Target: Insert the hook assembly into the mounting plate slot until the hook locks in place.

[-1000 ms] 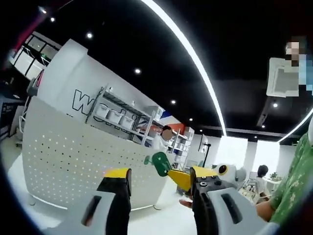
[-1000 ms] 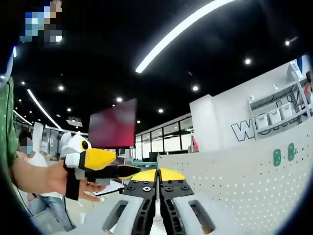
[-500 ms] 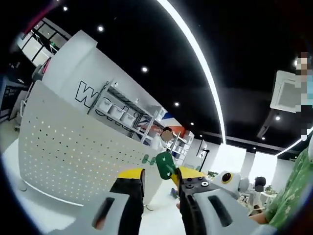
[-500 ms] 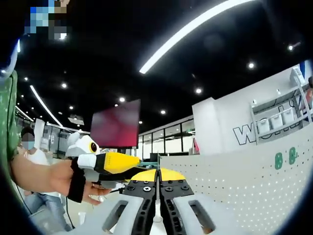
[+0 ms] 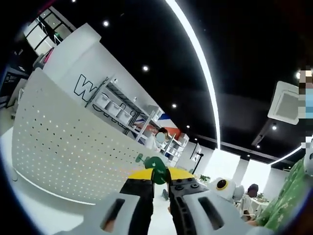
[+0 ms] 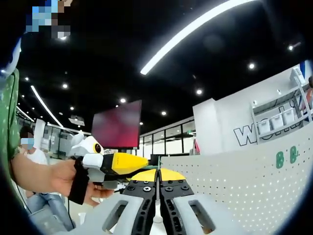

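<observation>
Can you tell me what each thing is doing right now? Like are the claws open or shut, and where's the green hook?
Left claw: shut on the hook.
Hook: pinched between the left claw's jaws, off the pegboard.
Right claw: shut, nothing in it.
Pegboard: upright, one green piece near its top edge in the left gripper view.
Two green hooks: already hung side by side on the pegboard.

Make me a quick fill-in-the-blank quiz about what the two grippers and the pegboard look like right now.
1. The left gripper is shut on a ____ hook piece.
2. The right gripper has its jaws ____, with nothing seen between them.
3. The white pegboard carries ____ green hooks in the right gripper view.

Missing words: green; shut; two
</observation>
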`<state>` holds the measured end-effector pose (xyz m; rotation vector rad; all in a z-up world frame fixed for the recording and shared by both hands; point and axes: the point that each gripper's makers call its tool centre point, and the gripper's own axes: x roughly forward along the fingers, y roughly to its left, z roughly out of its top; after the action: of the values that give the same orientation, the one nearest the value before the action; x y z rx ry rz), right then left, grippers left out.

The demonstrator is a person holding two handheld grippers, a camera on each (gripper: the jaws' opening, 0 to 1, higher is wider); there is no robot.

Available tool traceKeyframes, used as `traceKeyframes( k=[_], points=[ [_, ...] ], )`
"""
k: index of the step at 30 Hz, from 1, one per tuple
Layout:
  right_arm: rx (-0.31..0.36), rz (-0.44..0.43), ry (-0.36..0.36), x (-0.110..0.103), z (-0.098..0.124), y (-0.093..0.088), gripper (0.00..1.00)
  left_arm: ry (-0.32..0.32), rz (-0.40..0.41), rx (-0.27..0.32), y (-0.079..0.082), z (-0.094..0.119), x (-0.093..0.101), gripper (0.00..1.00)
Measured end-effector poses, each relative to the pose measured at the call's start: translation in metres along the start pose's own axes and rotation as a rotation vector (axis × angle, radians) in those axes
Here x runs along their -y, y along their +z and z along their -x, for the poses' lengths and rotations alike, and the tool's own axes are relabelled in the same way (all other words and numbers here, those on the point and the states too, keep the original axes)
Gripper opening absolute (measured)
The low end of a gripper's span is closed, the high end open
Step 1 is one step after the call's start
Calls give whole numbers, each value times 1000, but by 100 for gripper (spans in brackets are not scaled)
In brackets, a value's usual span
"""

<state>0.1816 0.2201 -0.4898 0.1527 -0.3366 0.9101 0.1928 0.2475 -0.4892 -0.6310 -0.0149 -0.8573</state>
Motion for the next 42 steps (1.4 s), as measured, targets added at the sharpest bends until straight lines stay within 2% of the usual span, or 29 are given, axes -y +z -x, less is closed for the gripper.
traceKeyframes(
  k=[8,23,33,36,42],
  points=[
    [6,7,-1,0,1,0,0,1,25,-1,-2,-1,-1,7],
    [-32,4,11,-4,0,-10,0,20,-49,0,0,0,-1,4],
    [-72,13,28,-9,-2,-12,0,42,-178,-22,3,4,2,2],
    [-72,11,23,-8,0,-11,0,81,-274,-48,1,5,-3,2],
    [-64,1,2,-3,0,-5,1,107,-443,-111,-8,4,1,2]
  ],
)
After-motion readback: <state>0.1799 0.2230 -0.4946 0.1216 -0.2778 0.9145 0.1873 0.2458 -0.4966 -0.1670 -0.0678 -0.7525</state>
